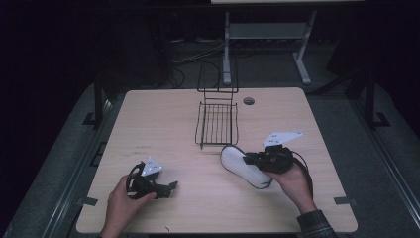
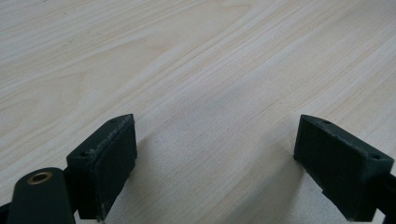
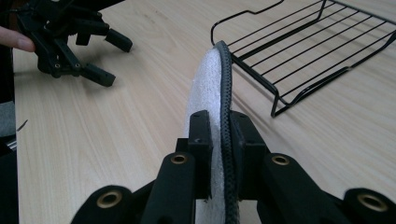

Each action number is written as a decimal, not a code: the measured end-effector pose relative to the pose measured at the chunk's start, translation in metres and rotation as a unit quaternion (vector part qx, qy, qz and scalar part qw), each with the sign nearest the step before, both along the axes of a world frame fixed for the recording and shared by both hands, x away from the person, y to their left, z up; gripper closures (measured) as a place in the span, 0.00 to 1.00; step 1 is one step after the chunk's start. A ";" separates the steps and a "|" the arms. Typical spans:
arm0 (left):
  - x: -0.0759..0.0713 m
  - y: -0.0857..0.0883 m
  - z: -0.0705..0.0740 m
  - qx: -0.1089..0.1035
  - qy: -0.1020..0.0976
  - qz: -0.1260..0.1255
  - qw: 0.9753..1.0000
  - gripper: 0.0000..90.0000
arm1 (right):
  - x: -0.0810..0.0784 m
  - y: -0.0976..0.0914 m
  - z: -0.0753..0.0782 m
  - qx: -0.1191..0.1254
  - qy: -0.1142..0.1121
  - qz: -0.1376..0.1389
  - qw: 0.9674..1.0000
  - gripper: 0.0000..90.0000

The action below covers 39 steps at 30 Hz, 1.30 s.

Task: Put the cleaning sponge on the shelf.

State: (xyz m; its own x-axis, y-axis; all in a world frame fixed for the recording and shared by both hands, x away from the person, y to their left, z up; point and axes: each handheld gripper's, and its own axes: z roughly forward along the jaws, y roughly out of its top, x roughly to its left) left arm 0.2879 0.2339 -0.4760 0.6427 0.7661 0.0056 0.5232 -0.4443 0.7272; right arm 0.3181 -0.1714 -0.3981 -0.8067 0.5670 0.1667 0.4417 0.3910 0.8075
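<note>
1. Left hand [image 1: 120, 202] at table's near-left, wrapped round left gripper [image 1: 170, 187]. Gripper low over the wood, aimed right toward table centre.
2. Left gripper jaws wide apart, nothing betw. them; in left gripper view, both pads [image 2: 110, 164] frame bare wood grain only.
3. Table [image 1: 163, 124]: light wood top, round cable hole [image 1: 248, 101] near far edge.
4. Black wire rack [image 1: 217, 123] at centre-far, tray part flat on table, tall wire back standing upright behind it.
5. White insole [image 1: 238, 164] w/ dark edge, just in front of rack's near-right corner, v. near it; contact w/ rack can't be told. Held on edge, long side running from rack toward right hand.
6. Right gripper [image 1: 249, 158] clamped on insole: in right gripper view [image 3: 219, 154] jaws nearly closed, pads pressing both faces, white foam face [image 3: 201, 91] one side, dark rim the other.
7. Right hand [image 1: 292, 181] at near-right, dark checked sleeve [image 1: 317, 225] at table's front edge.
8. Grippers well apart; left one also seen top-left in right gripper view [image 3: 100, 58].
</note>
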 end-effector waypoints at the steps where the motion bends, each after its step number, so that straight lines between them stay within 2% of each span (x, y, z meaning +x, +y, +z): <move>1: 0.000 0.000 0.000 0.000 0.000 0.000 1.000 0.14 | 0.001 0.000 0.001 0.000 -0.002 -0.001 1.000 0.89; 9: 0.000 0.000 0.000 0.001 -0.001 0.000 1.000 0.14 | 0.008 0.000 0.012 0.003 -0.017 -0.007 1.000 0.89; 21: 0.000 0.000 0.000 0.004 0.001 -0.002 1.000 0.14 | 0.023 0.002 0.020 0.016 -0.025 -0.023 0.999 0.89; 39: 0.000 0.000 0.000 0.004 0.002 -0.002 1.000 0.14 | 0.058 0.004 0.034 0.024 -0.032 -0.045 0.998 0.89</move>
State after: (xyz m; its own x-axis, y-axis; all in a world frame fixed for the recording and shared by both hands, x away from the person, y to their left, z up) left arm 0.2880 0.2344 -0.4755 0.6465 0.7629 0.0097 0.5234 -0.4527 0.7219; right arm 0.3763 -0.1676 -0.3641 -0.7621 0.6307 0.1460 0.4210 0.3116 0.8518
